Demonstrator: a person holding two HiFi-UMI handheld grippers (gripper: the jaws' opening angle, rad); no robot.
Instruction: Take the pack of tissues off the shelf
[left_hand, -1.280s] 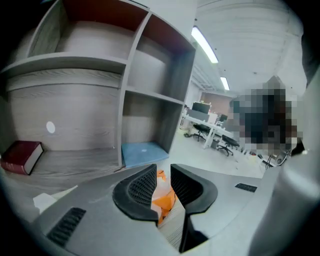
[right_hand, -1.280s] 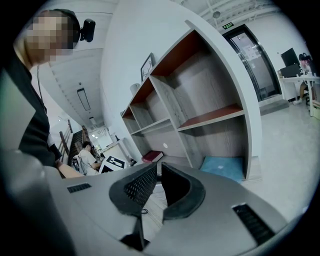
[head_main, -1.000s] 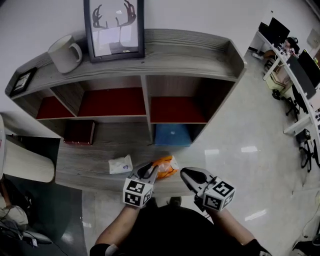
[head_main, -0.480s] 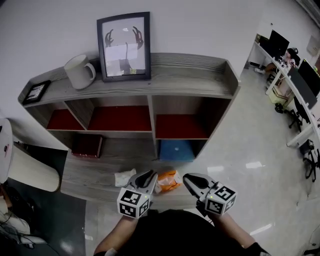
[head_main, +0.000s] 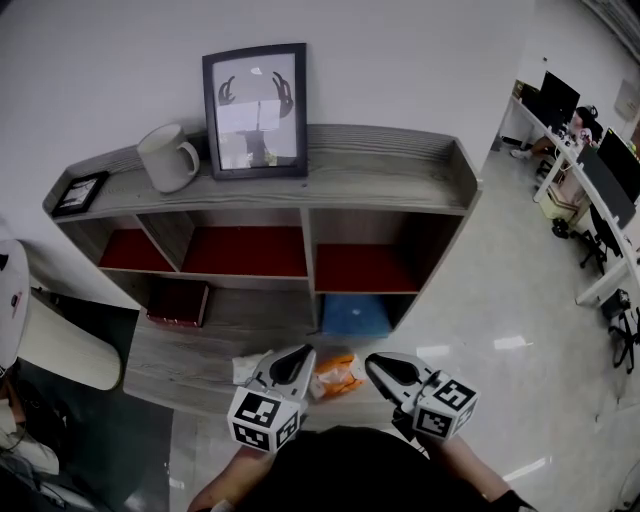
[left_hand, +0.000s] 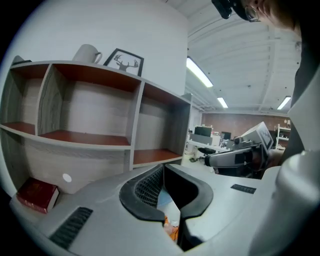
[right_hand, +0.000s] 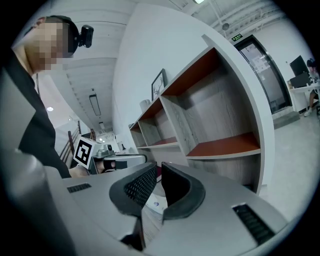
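Fingers (left_hand: 142, 192) ribbed black, L gripper (left_hand: 163, 169) just closed empty, R gripper (right_hand: 159, 169) shut, woodgrain shelf (head_main: 400, 165)

The white pack (head_main: 246, 367) and the orange pack (head_main: 338, 372) are both partly hidden

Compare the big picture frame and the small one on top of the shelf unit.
The big frame is far larger than the small frame. The big frame stands upright by the wall beside the mug; the small frame sits low at the left end, facing more upward. The big frame shows antlers; the small frame's picture is too small to read. Both have dark borders and rest on the shelf unit's top.
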